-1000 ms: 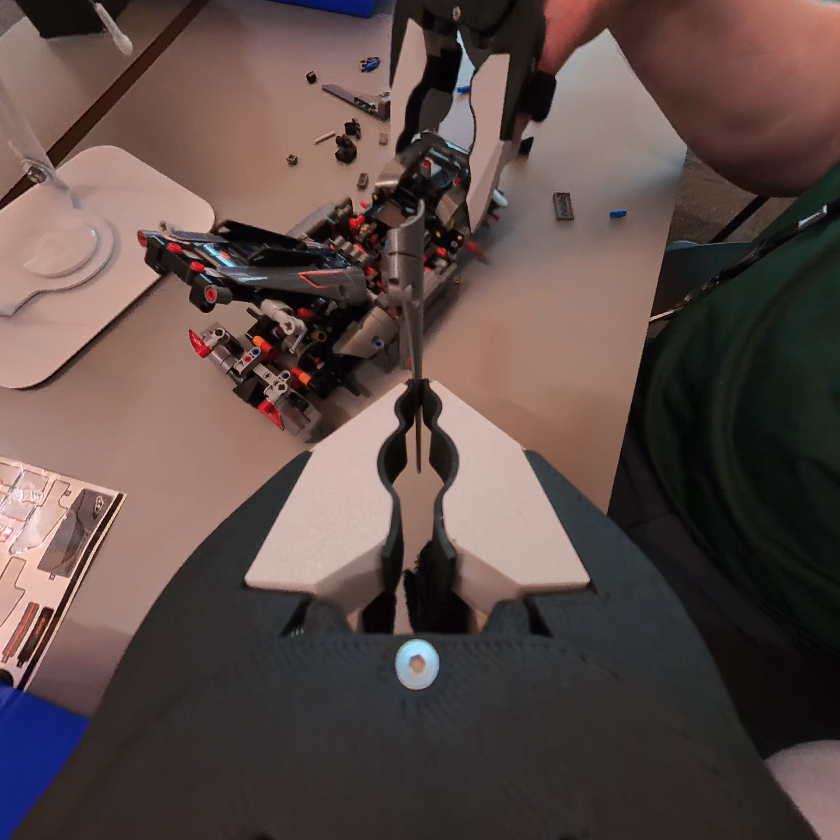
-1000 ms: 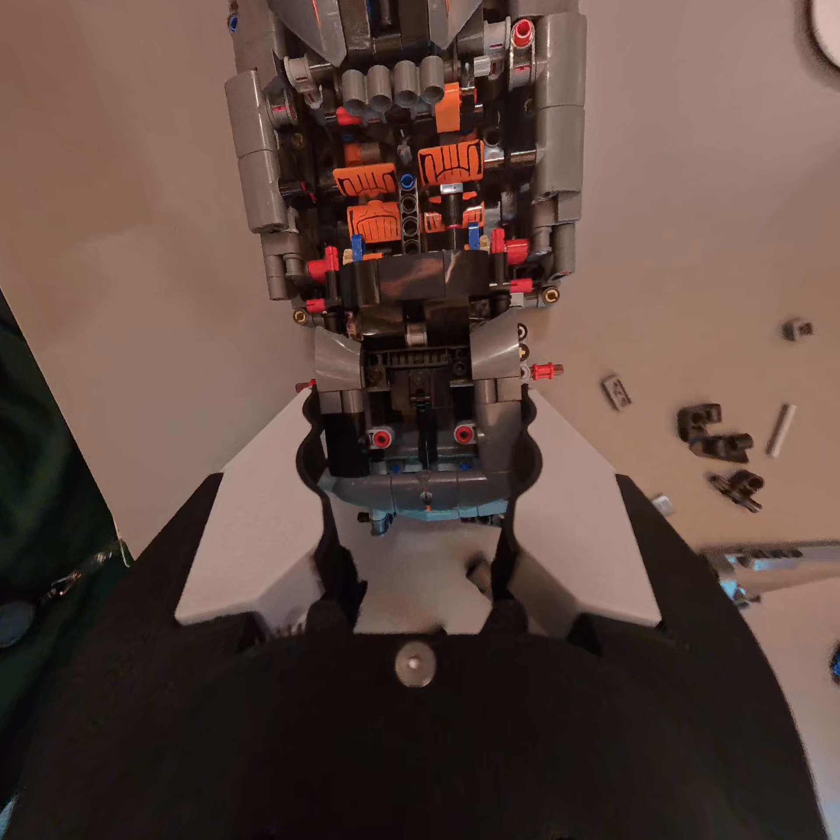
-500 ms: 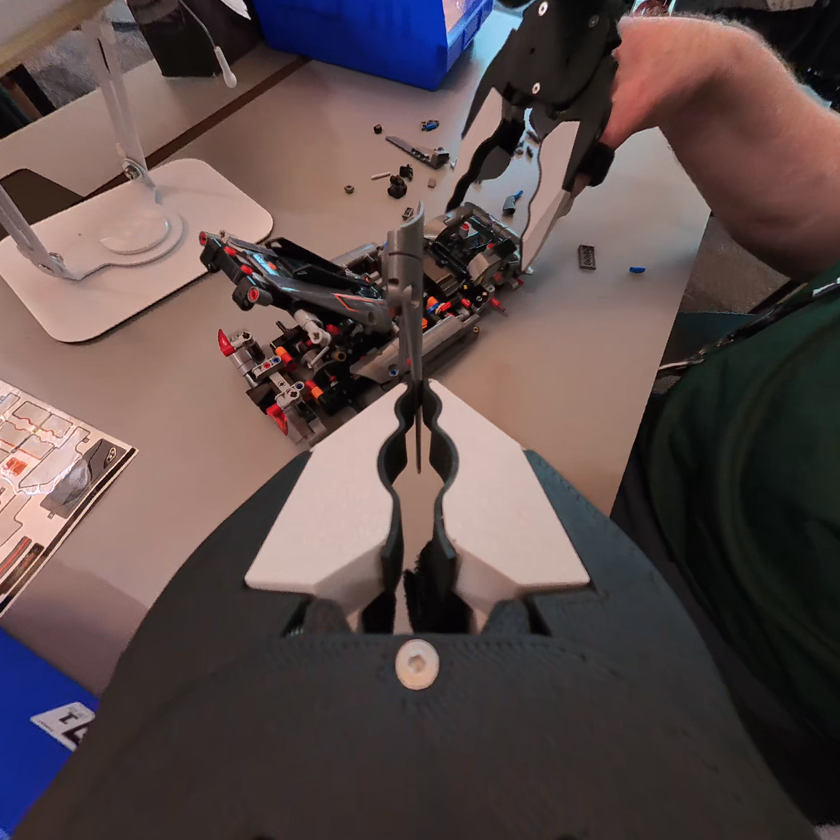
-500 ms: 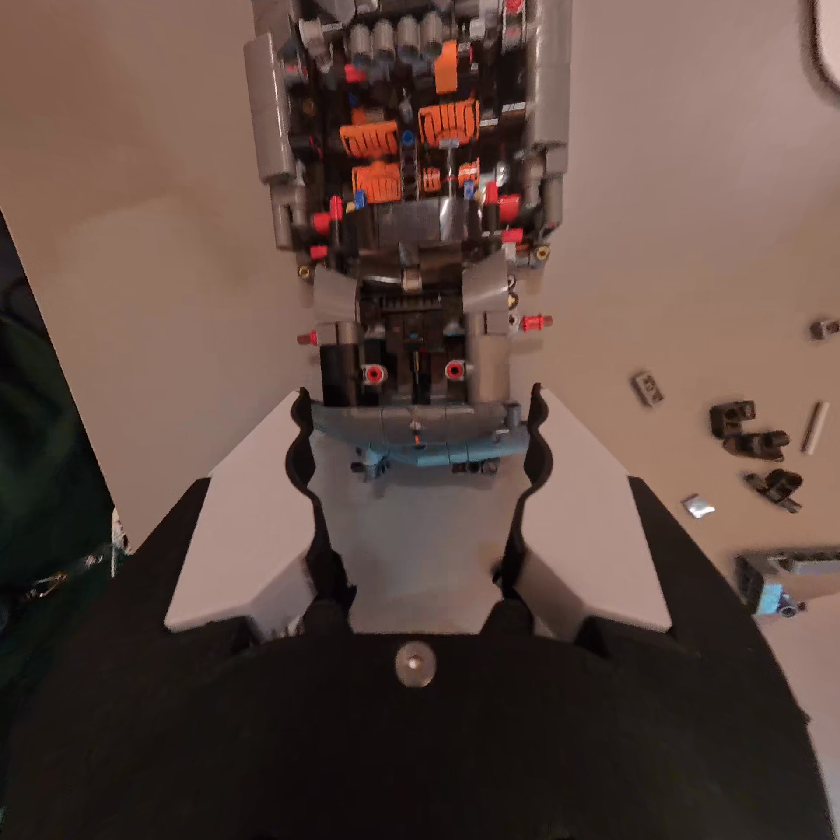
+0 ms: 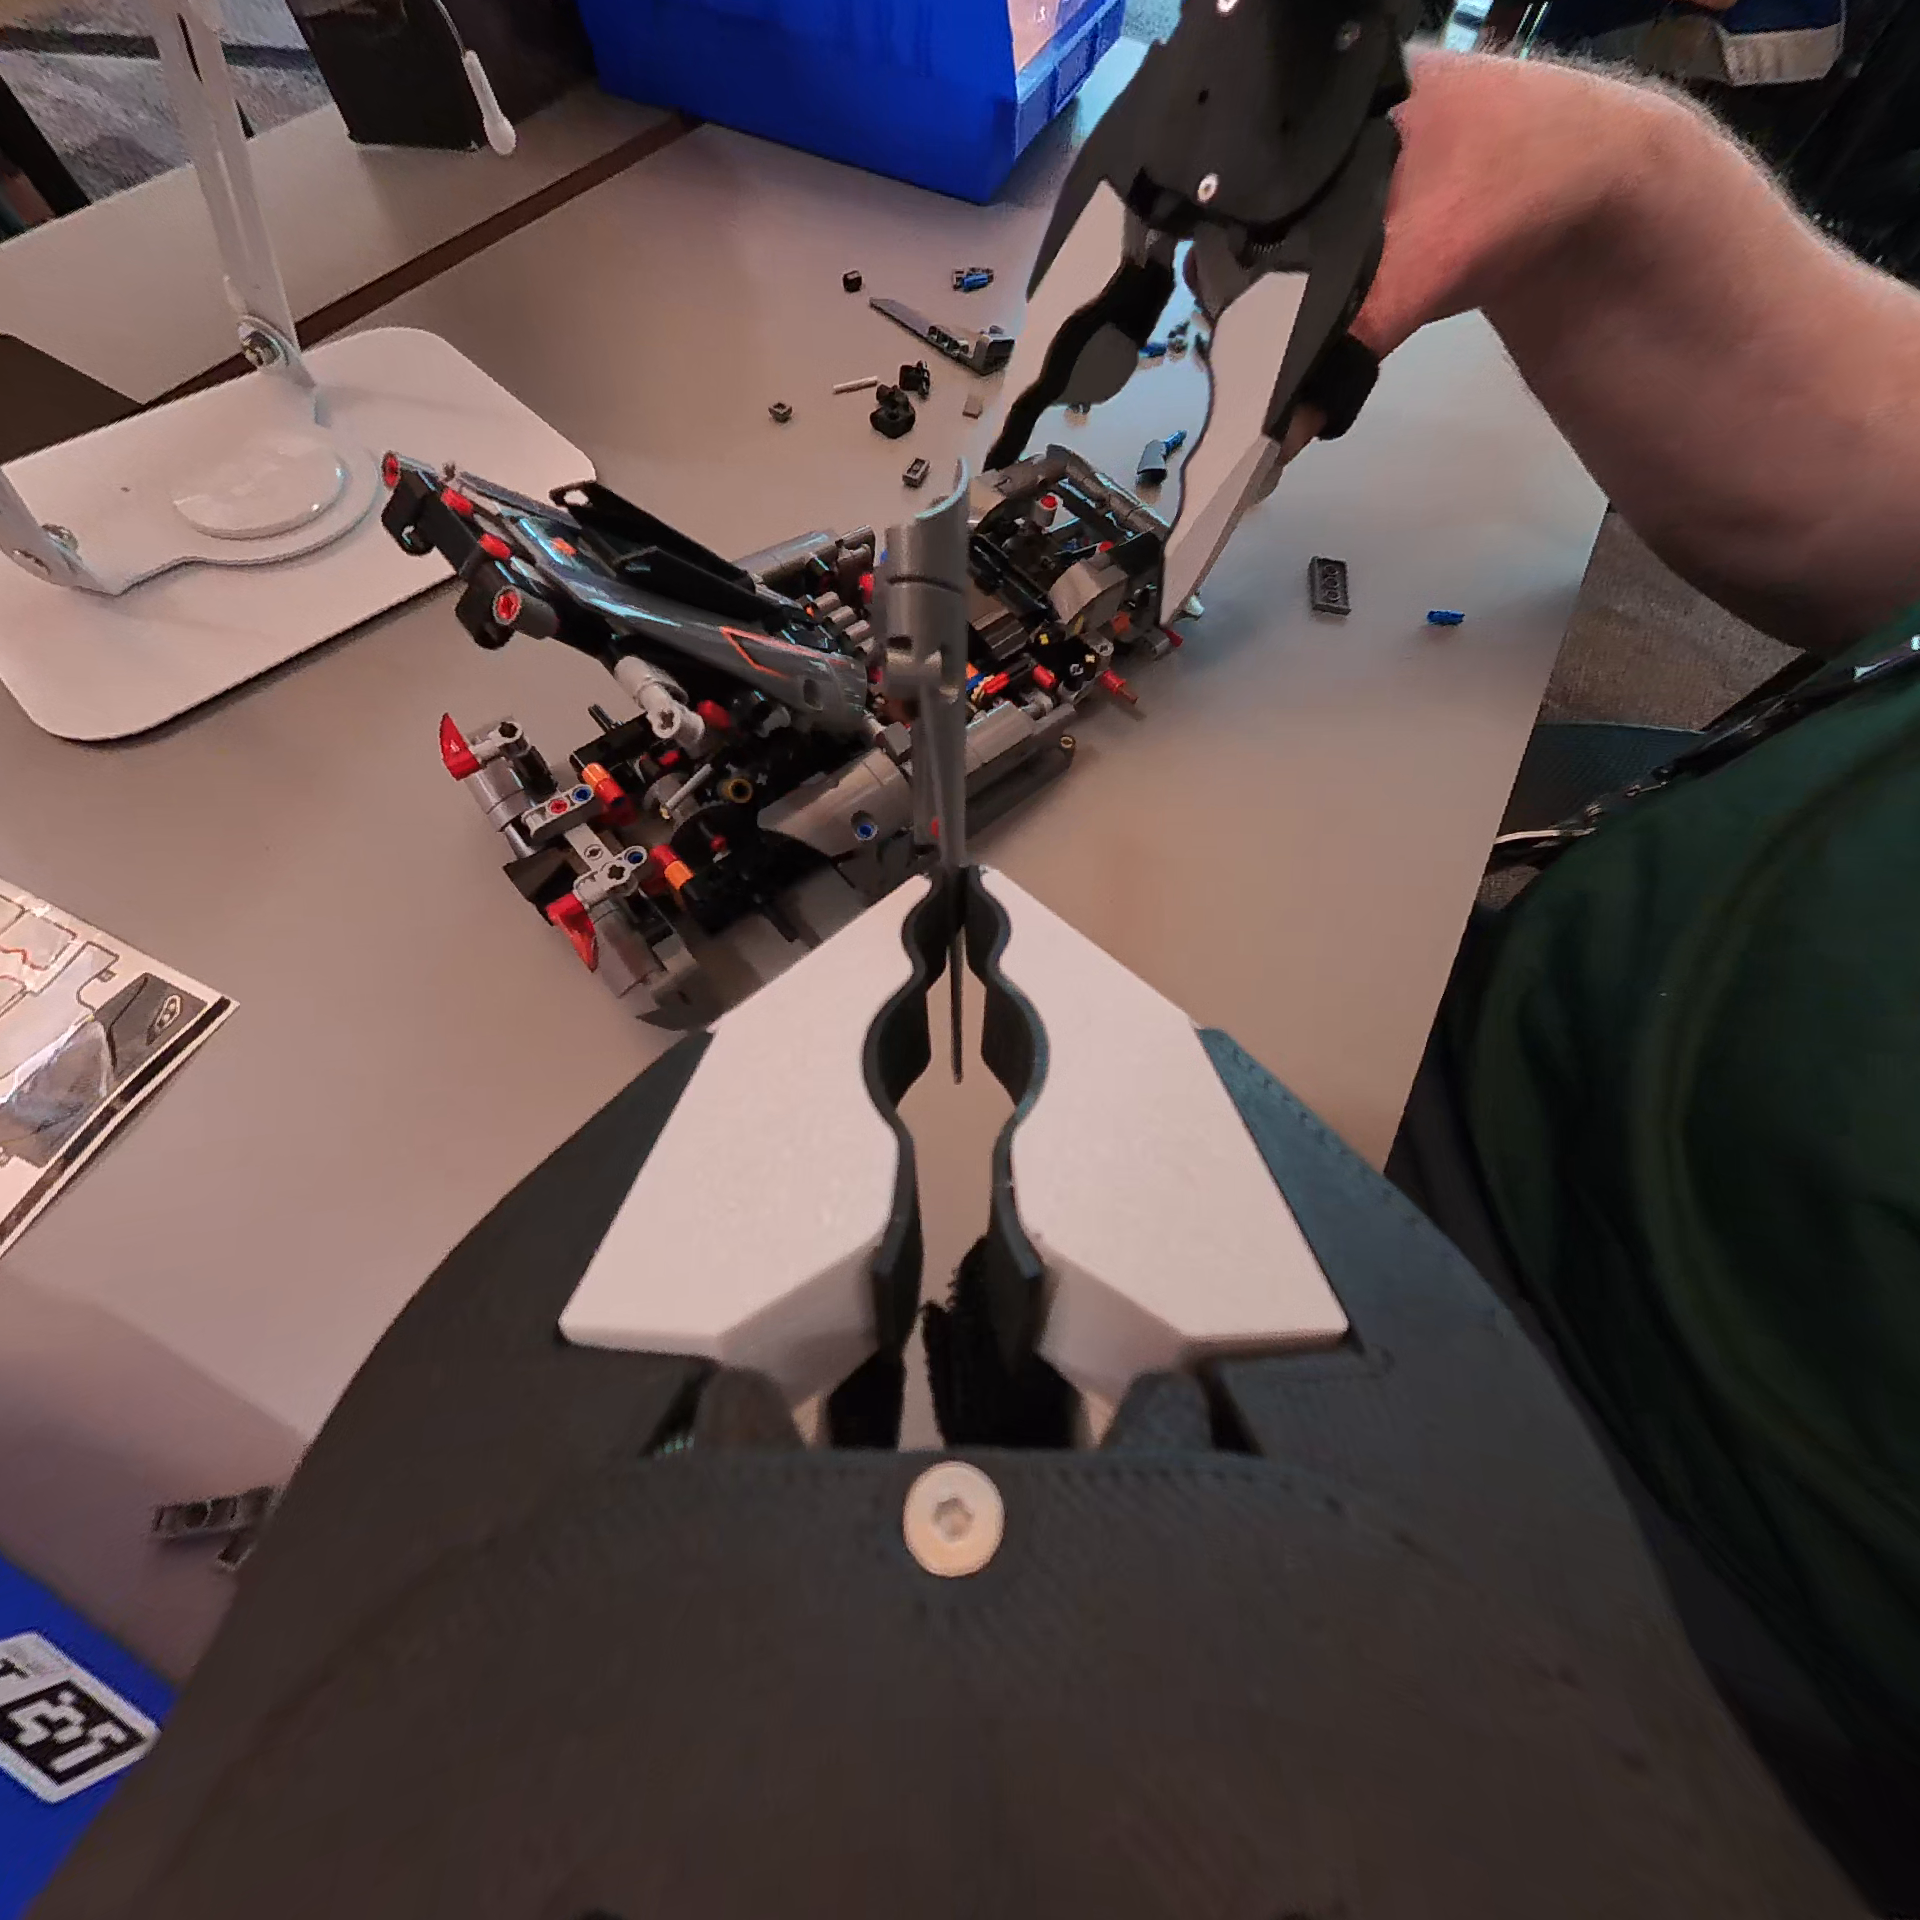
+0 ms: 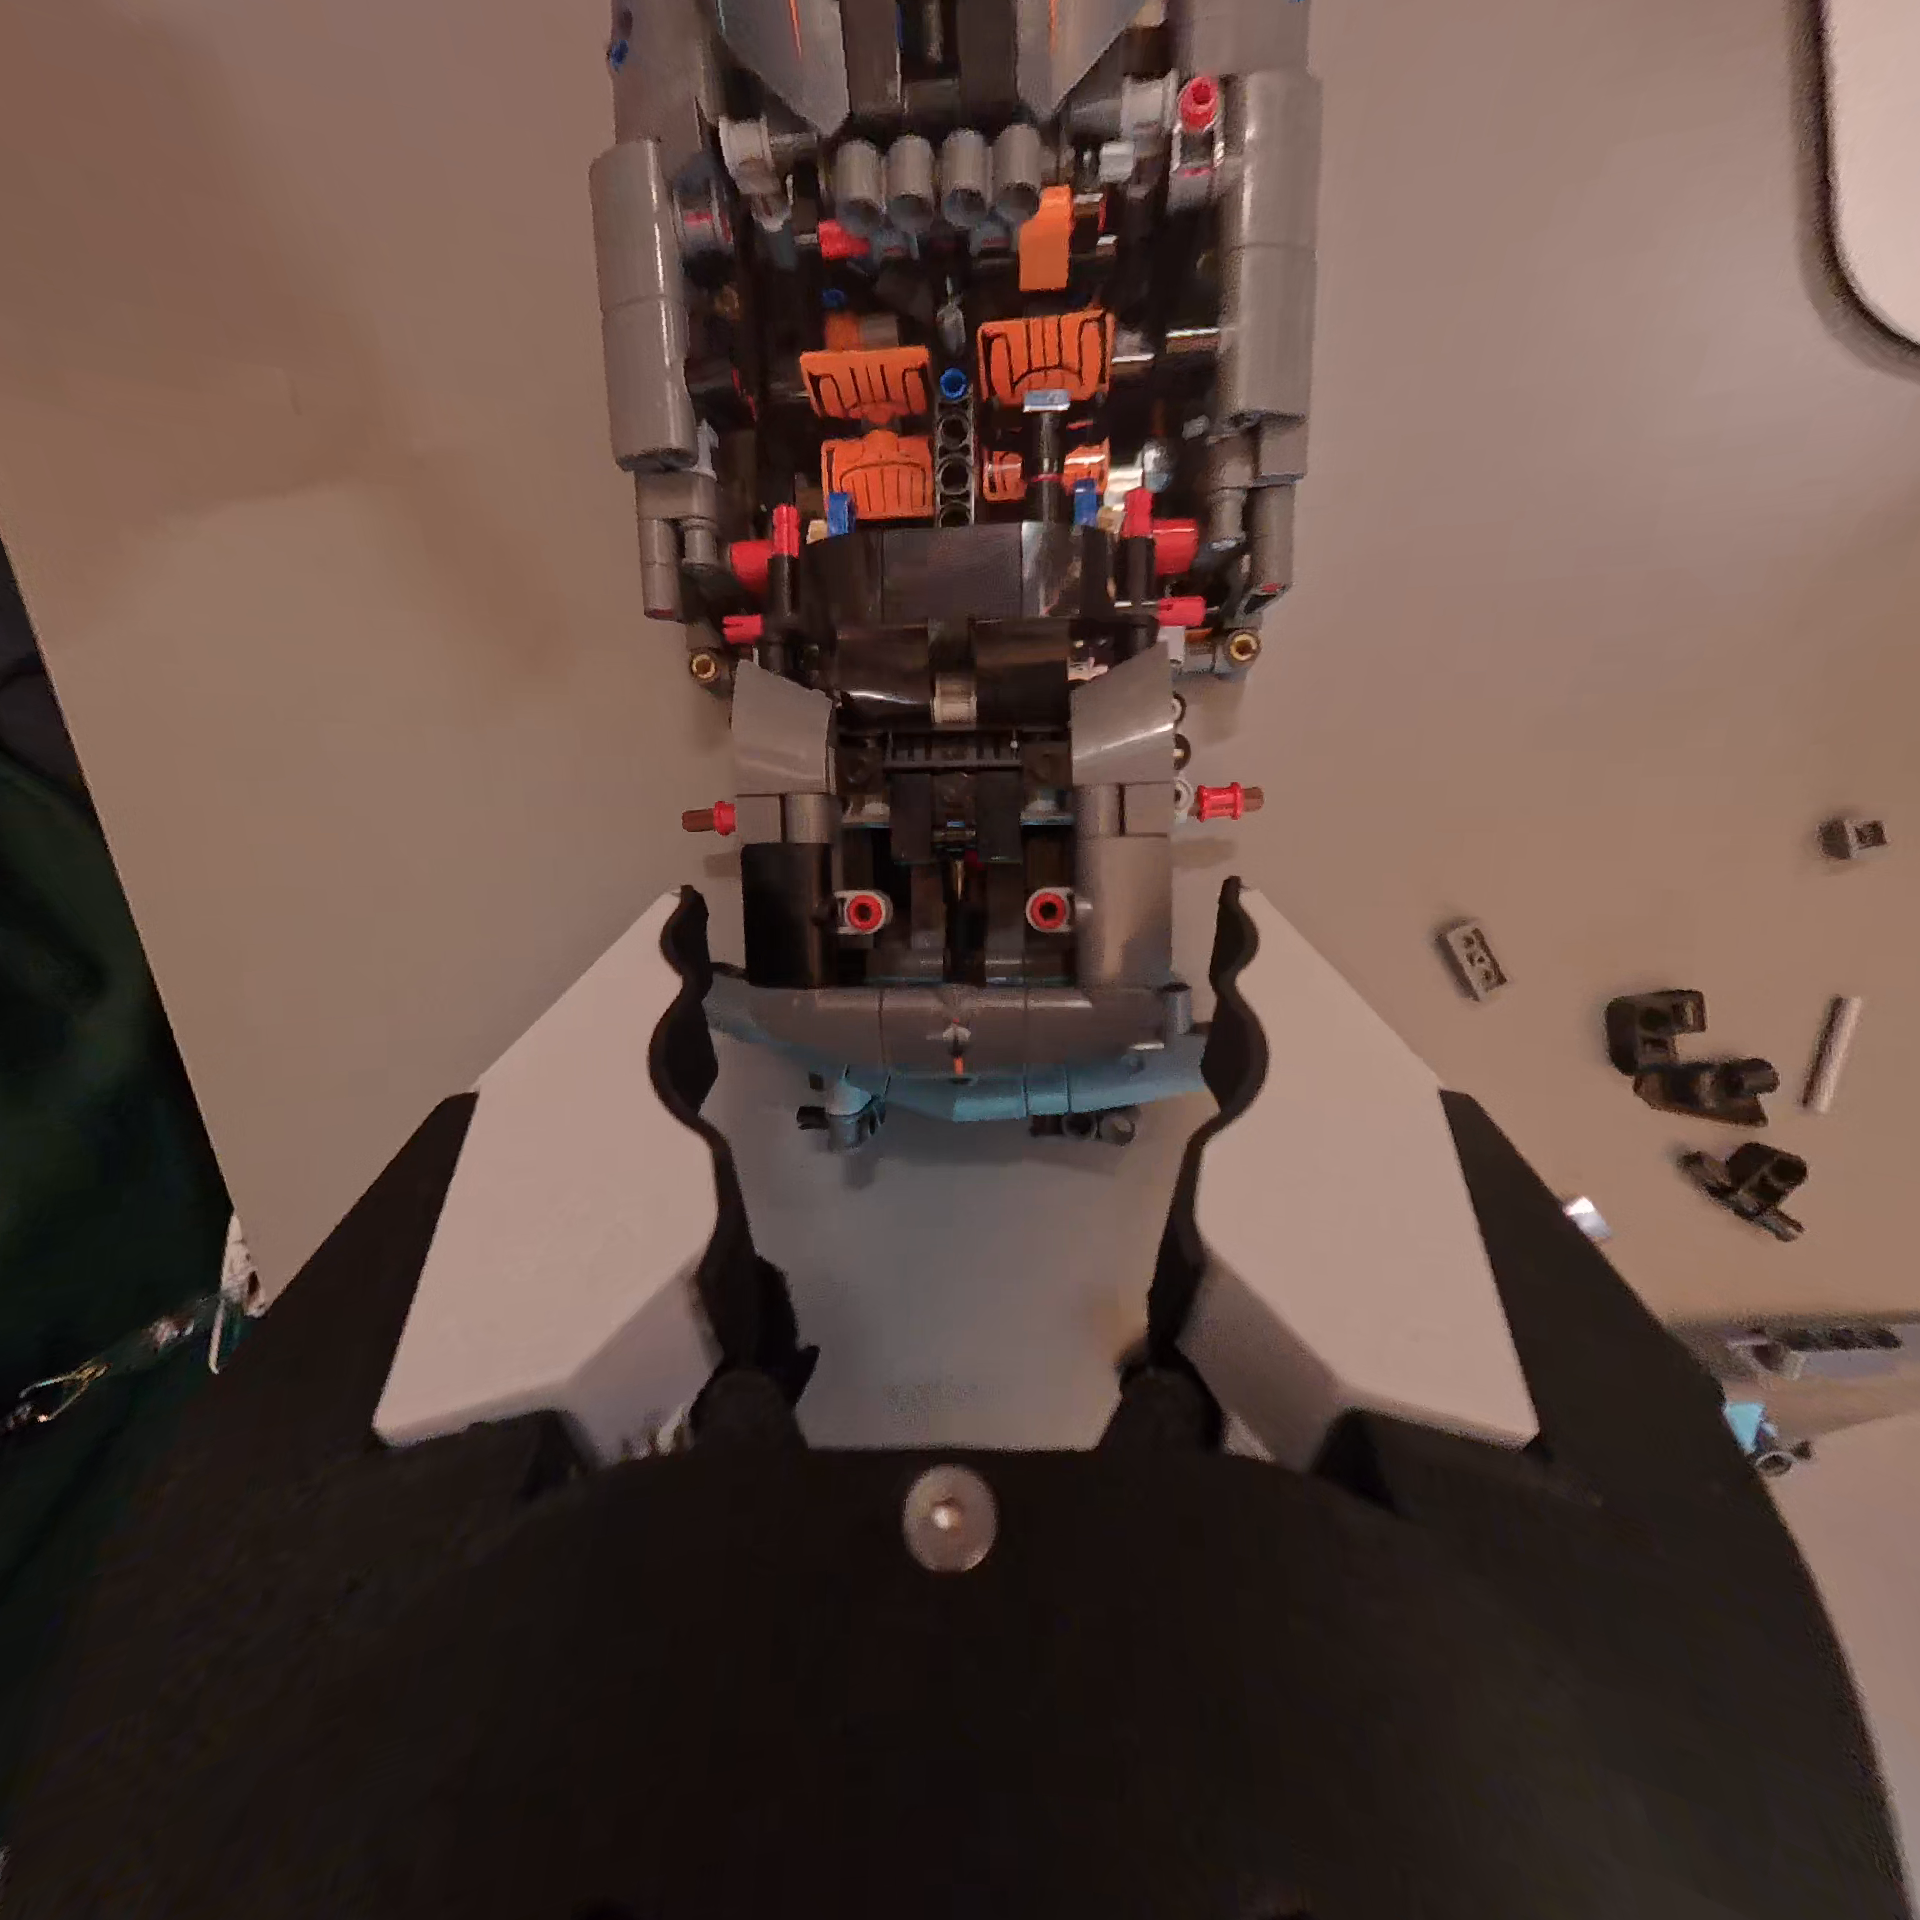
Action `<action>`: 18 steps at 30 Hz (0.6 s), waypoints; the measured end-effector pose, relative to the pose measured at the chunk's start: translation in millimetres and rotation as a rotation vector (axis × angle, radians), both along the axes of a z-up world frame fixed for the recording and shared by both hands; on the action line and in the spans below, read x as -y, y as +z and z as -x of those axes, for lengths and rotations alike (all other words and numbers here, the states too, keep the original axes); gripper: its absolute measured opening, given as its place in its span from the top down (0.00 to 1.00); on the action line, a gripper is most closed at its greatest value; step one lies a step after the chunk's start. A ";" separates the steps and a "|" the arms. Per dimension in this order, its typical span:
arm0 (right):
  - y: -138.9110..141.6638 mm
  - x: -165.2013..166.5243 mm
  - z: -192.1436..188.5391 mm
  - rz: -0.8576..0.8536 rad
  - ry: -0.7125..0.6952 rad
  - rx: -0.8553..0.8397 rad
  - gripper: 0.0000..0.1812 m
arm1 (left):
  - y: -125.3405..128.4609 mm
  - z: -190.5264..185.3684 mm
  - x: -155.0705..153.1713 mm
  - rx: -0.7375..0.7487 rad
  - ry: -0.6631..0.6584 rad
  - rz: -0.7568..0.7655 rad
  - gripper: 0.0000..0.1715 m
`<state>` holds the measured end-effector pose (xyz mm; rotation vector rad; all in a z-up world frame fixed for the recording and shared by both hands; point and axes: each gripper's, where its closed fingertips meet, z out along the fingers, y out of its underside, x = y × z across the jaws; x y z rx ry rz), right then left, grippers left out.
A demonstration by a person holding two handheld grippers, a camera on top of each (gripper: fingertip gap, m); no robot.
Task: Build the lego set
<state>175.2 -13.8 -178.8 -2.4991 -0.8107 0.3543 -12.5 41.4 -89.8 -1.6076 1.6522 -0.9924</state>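
The partly built lego car (image 5: 727, 665), dark grey and black with red and orange pins, lies on the grey table (image 5: 1195, 831). My left gripper (image 5: 954, 883) is shut on a thin grey lego panel (image 5: 925, 582), which stands up edge-on from the fingertips, above the table in front of the car. My right gripper (image 6: 958, 904) is open around one end of the car (image 6: 956, 436). Both pads stand clear of its sides. In the left wrist view the right gripper (image 5: 1091, 530) hangs over the car's far end, held by a person's hand.
A white stand base (image 5: 208, 551) sits at the far left, a blue bin (image 5: 883, 83) at the back, and a printed sheet (image 5: 94, 1029) at the left edge. Loose small pieces (image 6: 1683, 1060) lie beside the car. A person in green (image 5: 1714, 1039) sits along the table's right edge. Some 20 centimetres of space lies between my two pairs of fingers.
The right jaws widened and let go of the car's end, which they had gripped a second ago. The left gripper drew back from the car with the grey panel still pinched.
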 end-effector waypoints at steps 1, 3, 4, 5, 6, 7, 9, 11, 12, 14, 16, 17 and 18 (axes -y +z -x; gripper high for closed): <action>-3.7 -0.3 0.9 0.021 0.012 0.031 0.49 | -0.4 0.2 0.2 0.002 0.002 0.002 1.00; -12.5 0.7 0.9 0.074 0.024 0.086 0.54 | -0.2 1.0 0.7 0.010 0.006 0.002 1.00; -14.4 0.5 1.6 0.094 0.020 0.092 0.54 | 0.3 1.6 1.3 0.016 0.008 0.003 1.00; -14.3 -0.2 2.3 0.100 0.018 0.093 0.54 | 0.9 2.2 2.0 0.022 0.009 0.004 1.00; -13.5 -0.8 2.7 0.104 0.017 0.093 0.54 | 0.9 3.0 2.7 0.027 0.009 0.006 1.00; -12.2 -1.5 2.9 0.107 0.016 0.093 0.54 | 0.7 4.0 2.8 0.031 0.013 0.005 1.00; -10.6 -2.1 3.0 0.123 0.015 0.105 0.54 | 1.1 5.7 2.8 0.039 0.020 0.010 1.00; -8.1 -3.7 4.3 0.142 0.015 0.106 0.55 | 1.8 8.2 1.1 0.045 0.034 0.003 1.00; -5.9 -5.4 4.6 0.149 0.013 0.108 0.55 | 3.1 9.4 0.9 0.051 0.036 0.004 1.00; 0.8 -9.5 5.4 0.152 0.009 0.116 0.55 | 6.7 12.0 0.6 0.070 0.040 0.004 1.00; 7.2 -14.2 6.7 0.160 0.008 0.127 0.55 | 10.3 15.0 0.7 0.088 0.043 0.008 1.00; 9.9 -16.3 7.6 0.166 0.007 0.135 0.55 | 11.9 16.6 0.6 0.096 0.046 0.008 1.00; 11.8 -17.3 8.9 0.178 0.006 0.142 0.55 | 13.1 18.1 0.3 0.102 0.050 0.010 1.00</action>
